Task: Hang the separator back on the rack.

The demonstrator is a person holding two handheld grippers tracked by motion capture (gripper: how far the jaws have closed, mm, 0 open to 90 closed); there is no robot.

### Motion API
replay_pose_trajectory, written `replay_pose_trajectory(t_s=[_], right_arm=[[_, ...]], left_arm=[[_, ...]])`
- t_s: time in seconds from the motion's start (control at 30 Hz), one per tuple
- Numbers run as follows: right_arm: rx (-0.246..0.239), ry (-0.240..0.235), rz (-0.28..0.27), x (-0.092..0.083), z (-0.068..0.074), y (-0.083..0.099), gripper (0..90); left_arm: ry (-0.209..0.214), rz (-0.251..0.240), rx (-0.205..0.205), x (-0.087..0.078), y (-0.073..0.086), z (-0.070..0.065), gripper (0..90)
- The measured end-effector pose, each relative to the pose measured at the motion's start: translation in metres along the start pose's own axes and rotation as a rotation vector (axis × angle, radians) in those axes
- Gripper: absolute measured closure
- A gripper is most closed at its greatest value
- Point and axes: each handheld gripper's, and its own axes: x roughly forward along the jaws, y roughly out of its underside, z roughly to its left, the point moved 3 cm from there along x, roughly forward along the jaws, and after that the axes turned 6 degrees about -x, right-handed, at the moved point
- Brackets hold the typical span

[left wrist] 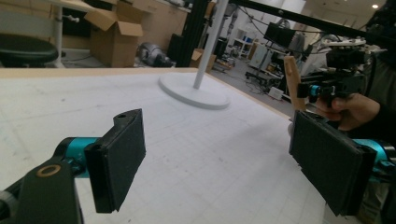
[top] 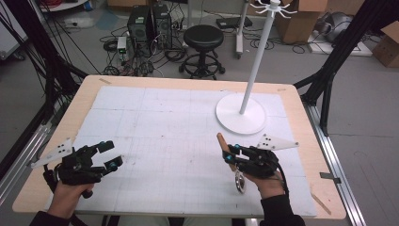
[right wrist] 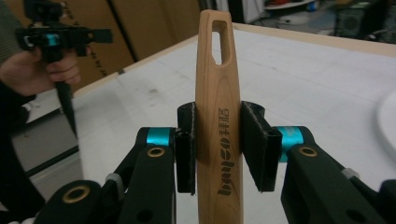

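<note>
The right gripper [right wrist: 217,149] is clamping the wooden handle [right wrist: 218,116] of a utensil just in front of the white stand [top: 241,114], its metal end [top: 240,182] hanging below the hand, while the left gripper [top: 109,154] is hovering wide open and empty well to the stand's left.

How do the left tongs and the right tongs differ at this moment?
The right tongs are shut on a wooden handle; the left tongs stand wide open with nothing between them. In the high view the right tongs sit near the white stand base, the left tongs farther off. Each is held in a hand.
</note>
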Motion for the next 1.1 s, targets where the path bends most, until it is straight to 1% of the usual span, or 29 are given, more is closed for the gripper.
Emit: replay_pose_trajectory(t_s=[0.03,0.07,0.1,0.13,0.17,0.2,0.3,0.33,0.47,0.53,0.6,0.73,0.8,0.9,0.97,1.0,1.03,1.1], right_arm=[[-0.001,-0.012,-0.001,0.002,0.003,-0.001,67.6],[-0.014,-0.03,-0.007,0.006,0.007,-0.003,67.6],[-0.014,-0.042,-0.008,0.008,0.01,-0.005,67.6],[-0.027,-0.059,-0.018,0.012,0.014,-0.008,67.6],[-0.03,-0.07,-0.02,0.014,0.017,-0.009,67.6],[-0.049,-0.084,-0.022,0.019,0.022,-0.012,67.6],[-0.077,-0.12,-0.028,0.029,0.033,-0.018,67.7],[-0.084,-0.139,-0.037,0.032,0.038,-0.02,67.6],[-0.109,-0.194,-0.068,0.043,0.052,-0.026,67.6],[-0.115,-0.216,-0.078,0.046,0.057,-0.029,67.6],[-0.121,-0.231,-0.084,0.048,0.062,-0.03,67.6],[-0.131,-0.262,-0.111,0.051,0.071,-0.033,67.6],[-0.135,-0.276,-0.123,0.051,0.074,-0.034,67.6],[-0.135,-0.287,-0.136,0.051,0.076,-0.035,67.6],[-0.131,-0.304,-0.146,0.051,0.077,-0.036,67.6],[-0.136,-0.308,-0.153,0.051,0.078,-0.036,67.6],[-0.133,-0.31,-0.153,0.05,0.079,-0.036,67.6],[-0.143,-0.324,-0.164,0.051,0.082,-0.037,67.6]], left_arm=[[0.012,0.001,0.0,0.002,-0.002,-0.004,18.9],[0.02,-0.001,0.0,0.004,-0.004,-0.006,19.1],[0.038,-0.005,0.0,0.006,-0.006,-0.009,19.3],[0.054,-0.007,0.0,0.007,-0.008,-0.011,20.0],[0.079,-0.011,-0.011,0.01,-0.009,-0.014,21.5],[0.09,-0.017,-0.014,0.012,-0.01,-0.016,22.6],[0.142,-0.014,-0.024,0.022,-0.014,-0.024,23.3],[0.148,-0.013,-0.022,0.025,-0.015,-0.026,23.5],[0.219,-0.006,-0.028,0.04,-0.022,-0.039,24.6],[0.256,-0.007,-0.023,0.046,-0.026,-0.046,24.1],[0.281,-0.003,-0.01,0.051,-0.029,-0.053,23.8],[0.328,0.005,0.001,0.06,-0.036,-0.064,24.0],[0.344,0.013,0.004,0.065,-0.038,-0.068,24.6],[0.391,0.033,0.003,0.074,-0.041,-0.076,27.2],[0.422,0.054,0.012,0.08,-0.043,-0.082,28.8],[0.43,0.064,0.016,0.082,-0.043,-0.085,29.4],[0.448,0.075,0.016,0.087,-0.044,-0.089,29.5],[0.46,0.09,0.03,0.092,-0.044,-0.094,30.1]])
